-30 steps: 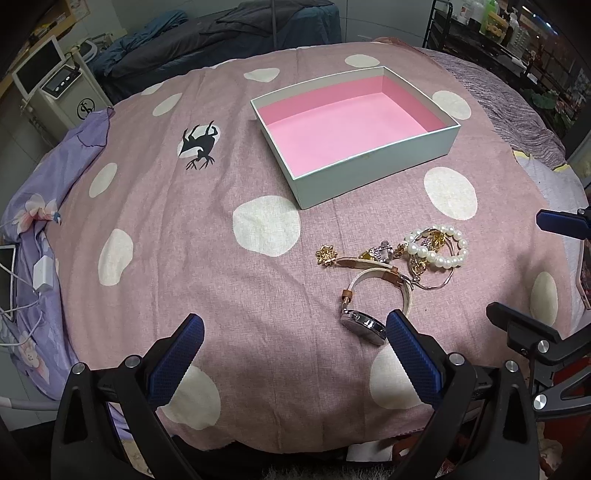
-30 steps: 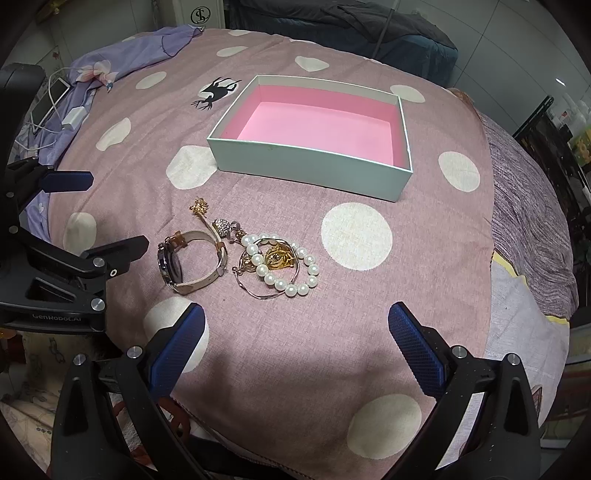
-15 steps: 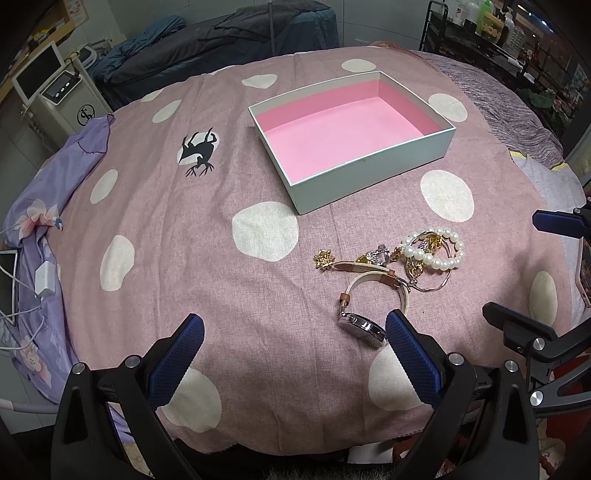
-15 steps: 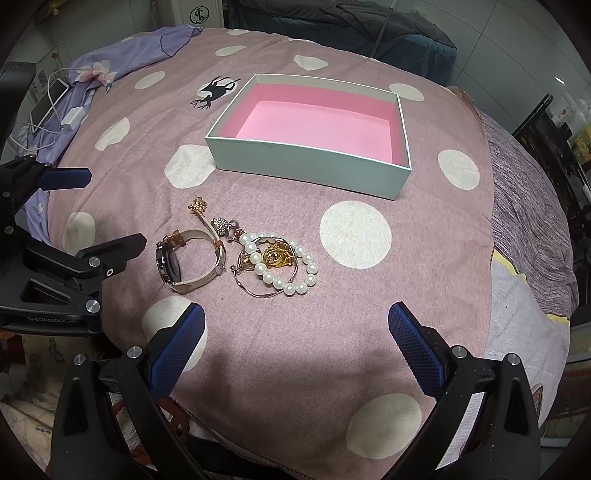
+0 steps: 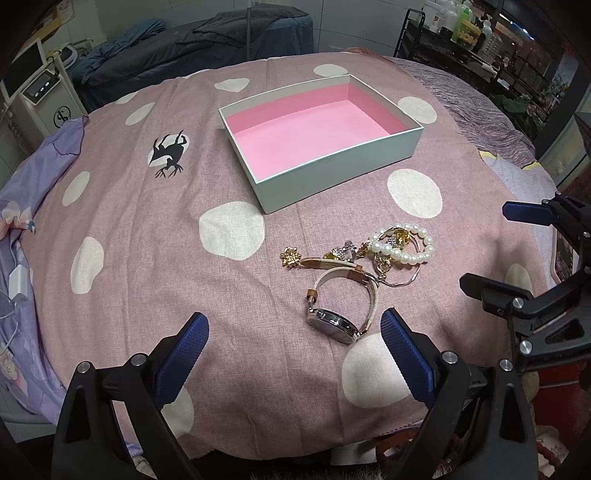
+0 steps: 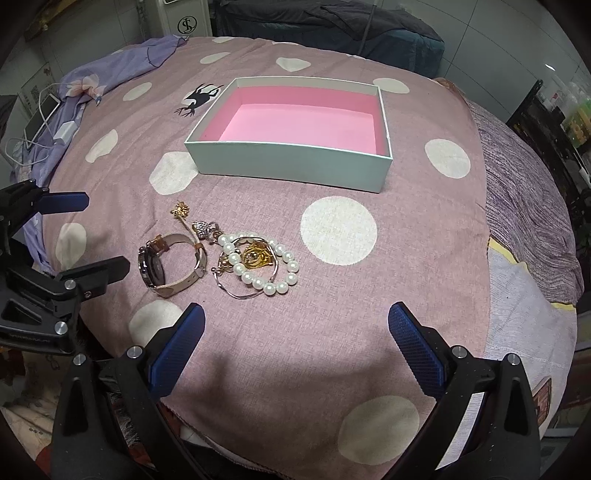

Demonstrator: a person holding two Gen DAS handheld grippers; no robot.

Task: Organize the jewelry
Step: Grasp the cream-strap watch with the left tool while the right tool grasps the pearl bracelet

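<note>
A pale green box with a pink inside [image 5: 332,173] [image 6: 291,164] stands empty on the pink dotted cloth. In front of it lies a jewelry pile: a wristwatch [image 5: 334,321] [image 6: 151,267], a pearl bracelet [image 5: 406,254] [image 6: 275,284], a gold flower pin [image 5: 290,257] [image 6: 180,211], a rhinestone heart charm [image 6: 201,229] and gold pieces [image 6: 255,256]. My left gripper [image 5: 291,350] is open and empty, just in front of the watch. My right gripper [image 6: 295,343] is open and empty, in front of the pearls.
The cloth covers a round table [image 5: 147,240]. A purple floral cloth [image 6: 92,81] with a phone and charger [image 6: 40,118] lies at the left edge. A dark sofa [image 5: 192,40] and a shelf rack [image 5: 461,33] stand behind.
Both grippers have moved slightly forward and lower toward the jewelry pile. The jewelry and the box have not moved.
</note>
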